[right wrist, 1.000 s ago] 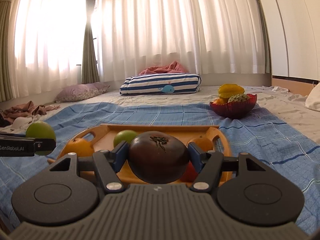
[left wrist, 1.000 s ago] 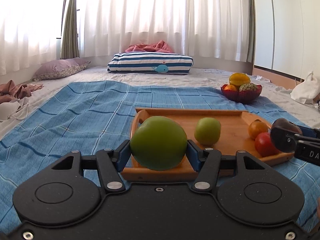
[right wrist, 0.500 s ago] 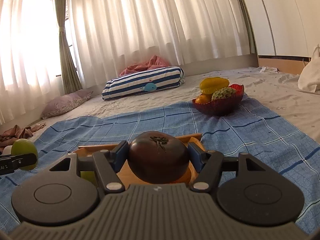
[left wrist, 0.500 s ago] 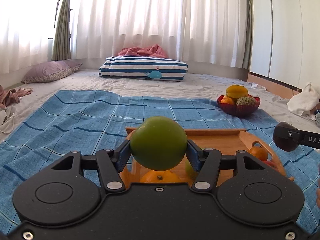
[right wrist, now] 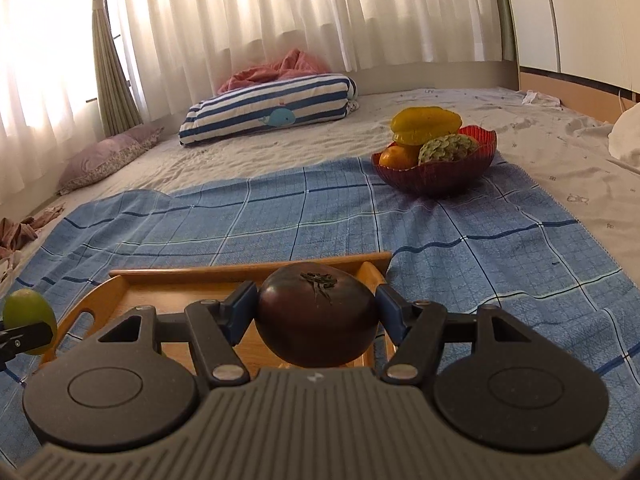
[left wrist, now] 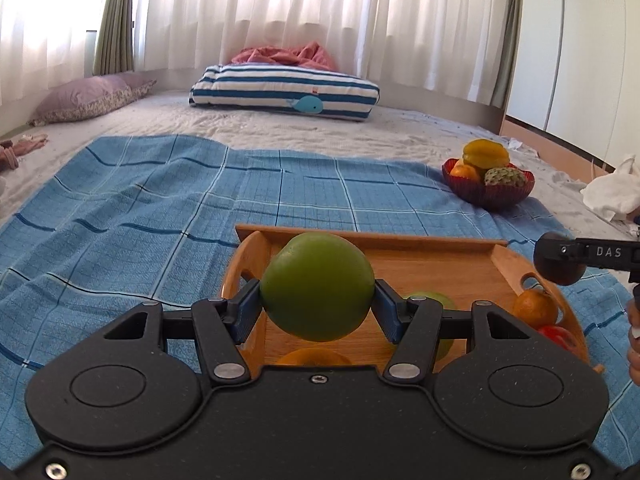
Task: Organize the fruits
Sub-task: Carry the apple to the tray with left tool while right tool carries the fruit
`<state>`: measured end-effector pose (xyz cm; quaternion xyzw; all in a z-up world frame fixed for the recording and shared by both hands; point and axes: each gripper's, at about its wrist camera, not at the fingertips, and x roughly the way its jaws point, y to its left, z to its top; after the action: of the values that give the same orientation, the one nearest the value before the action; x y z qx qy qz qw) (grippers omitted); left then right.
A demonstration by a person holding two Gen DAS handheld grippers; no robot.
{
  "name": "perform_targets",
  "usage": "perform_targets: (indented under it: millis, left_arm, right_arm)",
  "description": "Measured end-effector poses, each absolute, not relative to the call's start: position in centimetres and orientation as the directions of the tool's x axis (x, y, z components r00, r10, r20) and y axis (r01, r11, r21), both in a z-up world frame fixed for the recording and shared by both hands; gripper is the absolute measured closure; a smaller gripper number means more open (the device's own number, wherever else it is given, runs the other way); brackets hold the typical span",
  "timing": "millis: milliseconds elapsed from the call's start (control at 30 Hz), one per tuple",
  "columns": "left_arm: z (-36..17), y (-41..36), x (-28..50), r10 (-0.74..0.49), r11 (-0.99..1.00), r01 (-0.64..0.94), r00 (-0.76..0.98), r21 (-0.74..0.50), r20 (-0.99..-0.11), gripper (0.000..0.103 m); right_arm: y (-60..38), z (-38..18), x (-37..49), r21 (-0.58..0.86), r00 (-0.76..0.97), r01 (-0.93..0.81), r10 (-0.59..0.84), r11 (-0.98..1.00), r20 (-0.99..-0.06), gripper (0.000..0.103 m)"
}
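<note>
My left gripper is shut on a green apple and holds it above the wooden tray. The tray holds another green fruit, an orange, a red fruit and an orange fruit at its near edge. My right gripper is shut on a dark purple tomato above the tray's right end; it shows in the left wrist view. The apple shows at the left of the right wrist view.
A red bowl with a yellow starfruit, an orange and a scaly green fruit stands far right on the blue checked blanket. A striped cushion and a purple pillow lie near the curtains.
Both grippers have risen and moved forward over the tray with their fruits still held; the red bowl looks closer in the right wrist view.
</note>
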<state>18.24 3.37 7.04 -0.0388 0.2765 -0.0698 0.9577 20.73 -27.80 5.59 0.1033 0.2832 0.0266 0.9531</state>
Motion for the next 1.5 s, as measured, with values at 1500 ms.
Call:
perform_targets:
  millis: [1500]
  left_arm:
    - [3.0,1.3,22.5,-0.102,0.994,0.098,0.768,-0.042,-0.632,0.046]
  right_arm:
    - [-26.2,2.1,25.0,0.135,0.773,0.054,0.044,0.989,-0.633,0.036]
